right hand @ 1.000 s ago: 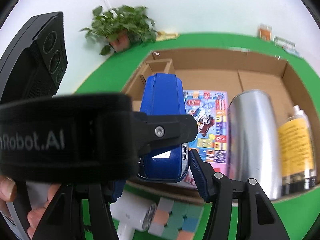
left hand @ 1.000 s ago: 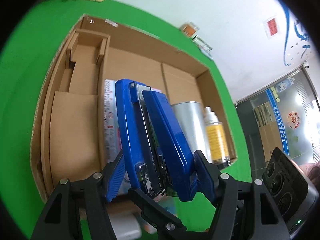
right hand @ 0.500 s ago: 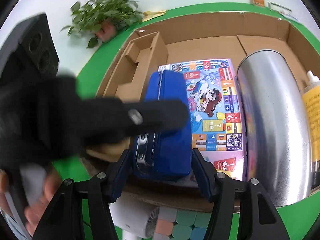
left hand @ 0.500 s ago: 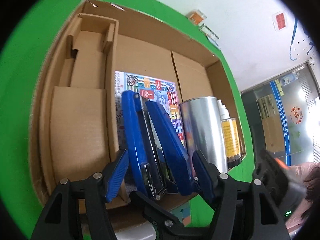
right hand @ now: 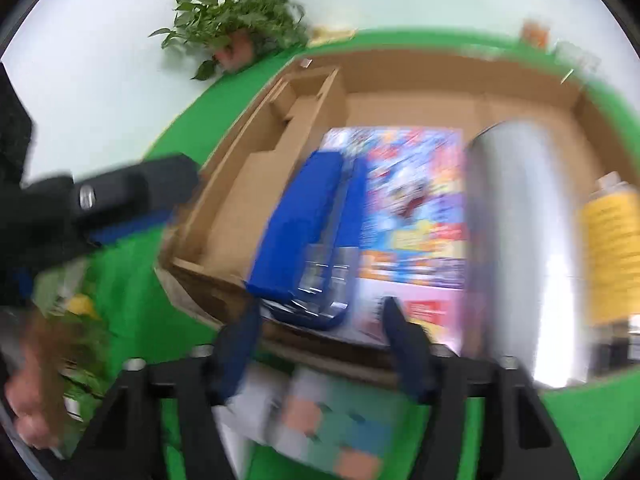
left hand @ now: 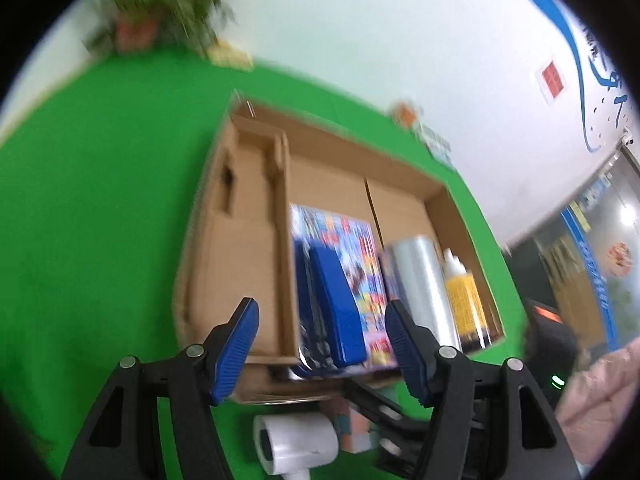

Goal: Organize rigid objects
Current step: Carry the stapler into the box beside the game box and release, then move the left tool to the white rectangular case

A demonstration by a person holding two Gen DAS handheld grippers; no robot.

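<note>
A blue stapler [left hand: 332, 300] [right hand: 308, 232] lies in the cardboard box [left hand: 240, 260] [right hand: 400, 76], resting on a colourful book [left hand: 344, 232] [right hand: 416, 200]. My left gripper [left hand: 320, 306] hangs back from the box's near wall. Its jaws are opening, and the stapler sits beyond the blue pads [left hand: 236, 344] without touching them. My right gripper [right hand: 320, 308] is at the near edge of the box, jaws opening. The stapler's near end lies loose between its fingertips. The left gripper's black body [right hand: 120, 196] shows blurred at the left of the right wrist view.
A silver can [left hand: 424, 280] [right hand: 516, 240] and a yellow-labelled bottle [left hand: 466, 300] [right hand: 608, 240] lie in the box's right part. A white roll-shaped device [left hand: 296, 444] and a pastel block puzzle [right hand: 340, 432] sit on the green cloth before the box. A potted plant [right hand: 236, 20] stands behind.
Both grippers have let go of the blue stapler, which now lies on the book in the box. The left gripper has drawn back and up. The right jaws have widened.
</note>
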